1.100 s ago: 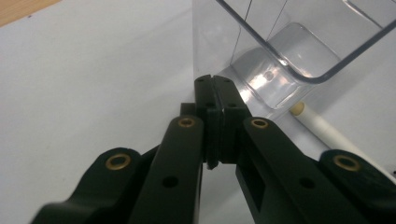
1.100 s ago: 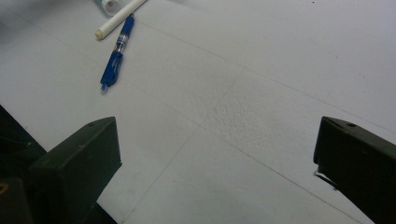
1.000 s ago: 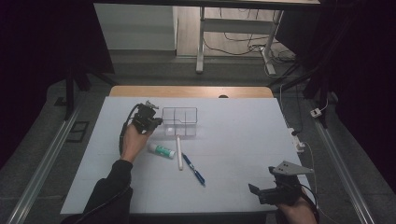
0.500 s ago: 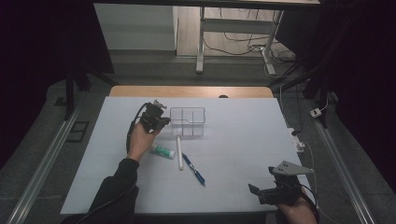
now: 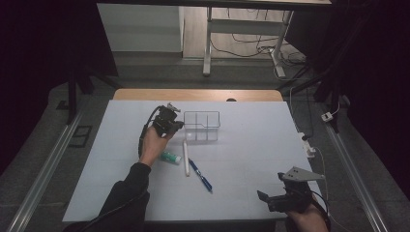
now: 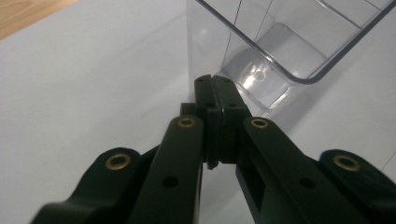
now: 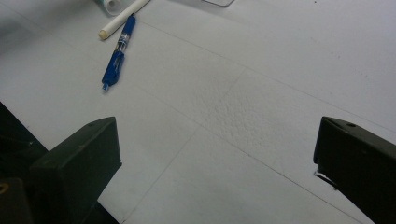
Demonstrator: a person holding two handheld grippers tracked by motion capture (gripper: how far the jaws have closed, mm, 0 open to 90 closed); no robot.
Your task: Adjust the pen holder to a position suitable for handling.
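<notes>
A white-topped table [image 5: 251,145] stands on grey floor [image 5: 43,159], with a metal frame [image 5: 209,43] and cables [image 5: 251,41] beyond in dim light.

left reaching, right parked

left arm stretched forward, hand [image 5: 153,145] gripping left gripper [image 5: 170,121], jaws pressed together, nothing between them. right gripper [image 5: 270,199] low at near edge, jaws wide apart, right hand behind it.
</notes>
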